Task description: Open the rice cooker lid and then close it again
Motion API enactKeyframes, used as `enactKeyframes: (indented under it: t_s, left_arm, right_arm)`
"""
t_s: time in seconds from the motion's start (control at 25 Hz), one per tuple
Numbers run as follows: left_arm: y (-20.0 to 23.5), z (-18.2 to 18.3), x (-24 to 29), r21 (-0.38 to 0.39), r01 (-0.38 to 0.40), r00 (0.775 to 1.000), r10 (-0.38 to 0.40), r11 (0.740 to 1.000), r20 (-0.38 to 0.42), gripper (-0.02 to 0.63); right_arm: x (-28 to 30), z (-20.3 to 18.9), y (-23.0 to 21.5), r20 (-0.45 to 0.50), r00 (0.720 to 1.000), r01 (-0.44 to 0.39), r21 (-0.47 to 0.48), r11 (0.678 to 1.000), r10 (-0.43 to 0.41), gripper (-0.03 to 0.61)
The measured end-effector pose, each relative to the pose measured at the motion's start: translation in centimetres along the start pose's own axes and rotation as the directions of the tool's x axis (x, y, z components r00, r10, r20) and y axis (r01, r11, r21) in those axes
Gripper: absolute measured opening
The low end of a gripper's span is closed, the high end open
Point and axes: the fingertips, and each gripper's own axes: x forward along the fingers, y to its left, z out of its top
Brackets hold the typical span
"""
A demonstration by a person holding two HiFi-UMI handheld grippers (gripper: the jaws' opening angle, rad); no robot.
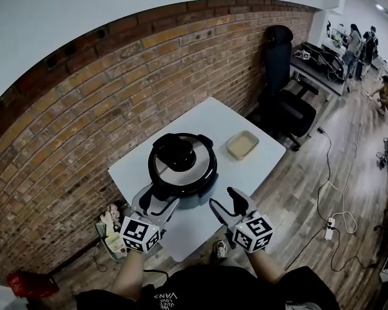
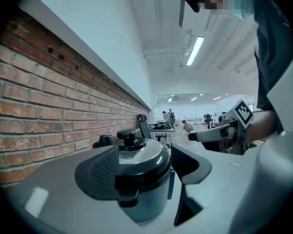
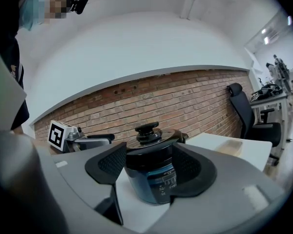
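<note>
Left tool (image 1: pixel 158 202) and right tool (image 1: pixel 227 202) are both held with the jaws spread wide, and nothing is gripped by either. In each gripper view the round black and silver rice cooker (image 1: pixel 193 187) is framed between the two pads, but it stands a little beyond them and no pad is pressed against it.

The cooker is placed near the front edge of the white rectangular desk (image 1: pixel 207 116), which is set against a red brick wall (image 1: pixel 84 108). A shallow beige tray (image 1: pixel 242 145) is seen further back on the desk, apart from the cooker. The left tool is held close to the cooker's near left side, the right tool just off its near right side.

The shiny domed lid (image 1: pixel 195 170) is seated flat on the pot, with its black knob (image 1: pixel 174 151) uppermost. No lifting is under way. From the pictures alone it cannot be settled whether the open-and-close cycle is finished or not yet begun; only a shut cooker and two free tools are shown.
</note>
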Motion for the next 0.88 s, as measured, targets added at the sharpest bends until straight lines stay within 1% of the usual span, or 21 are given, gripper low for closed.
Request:
enactKeyframes:
  t_s: [0.12, 0.28, 0.48, 0.6, 0.72, 0.88]
  left_arm:
    - [1.6, 0.7, 2.2, 0.011, -0.040, 0.999, 0.040, 0.999, -0.014, 0.310]
    - [3.1, 1.9, 4.7, 0.065, -0.072, 0.996, 0.074, 0.995, -0.039, 0.311]
    - [3.1, 2.2, 7.2, 0.139, -0.054, 0.992, 0.069, 0.989, -0.105, 0.310]
    - [3.7, 2.6, 8.3, 0.163, -0.055, 0.989, 0.077, 0.985, -0.128, 0.310]
    - [3.8, 2.5, 9.3, 0.172, -0.018, 0.985, 0.047, 0.985, -0.165, 0.310]
    - [4.0, 1.8, 10.4, 0.217, 0.070, 0.968, -0.013, 0.974, -0.251, 0.310]
  right_arm:
    - [1.0, 0.7, -1.7, 0.000, 0.999, -0.040, 0.003, 0.999, 0.040, 0.284]
    - [1.9, 0.9, -3.6, -0.008, 0.996, -0.086, 0.021, 0.996, 0.086, 0.284]
    - [1.4, 0.9, -4.9, -0.011, 0.990, -0.143, 0.037, 0.989, 0.143, 0.284]
    - [1.3, 0.7, -5.4, -0.014, 0.984, -0.178, 0.049, 0.983, 0.179, 0.284]
    - [1.2, 0.4, -5.7, -0.026, 0.979, -0.200, 0.062, 0.978, 0.202, 0.284]
    - [1.2, 0.6, -5.9, -0.021, 0.980, -0.197, 0.065, 0.978, 0.198, 0.284]
